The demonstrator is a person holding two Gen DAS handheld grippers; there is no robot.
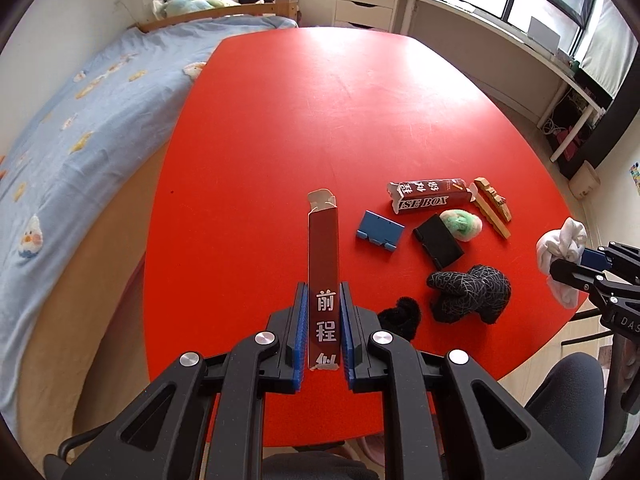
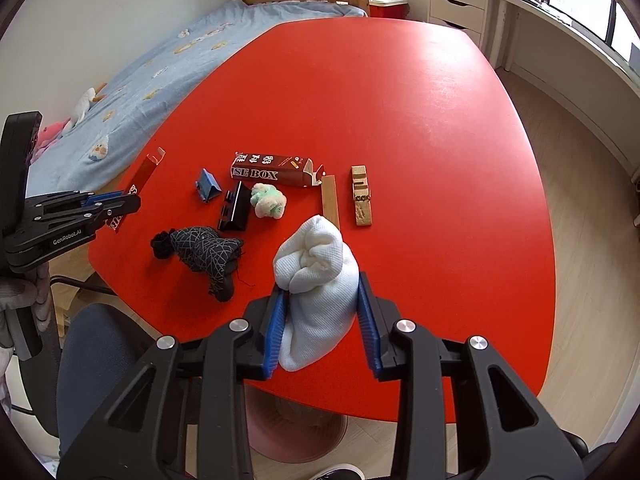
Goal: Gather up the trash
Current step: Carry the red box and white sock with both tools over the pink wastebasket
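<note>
So we've got both hands full right now – the left gripper (image 1: 323,320) is pinched tight on a flattened dark red carton (image 1: 323,264) with its torn flap end sticking out ahead, and the right gripper (image 2: 322,320) is squeezing a rolled white sock (image 2: 316,280), blue pads pressed into both sides of the bundle, both held up over the near edge of the red table (image 2: 400,100). What worries us: the carton is thin and gripped only at its bottom end, so it could pivot or slide out if we swing it fast, and the sock is soft enough that it may squish and slump out of the pads – plus honestly we're not sure a sock counts as trash at all, so it may end up in the wrong place. There's a pinkish bin-looking thing (image 2: 296,432) under the table edge in the right wrist view, but we can't tell for sure what it is. Still on the table: a second red carton (image 2: 276,170) reading "ISE BOX" with some Chinese characters, a black patterned sock (image 2: 208,250), a green and white fluffy ball (image 2: 268,200). Our held carton shows white characters 前程, and the left gripper's body says "GenRobot.AI" – the other one only shows "DAS"
</note>
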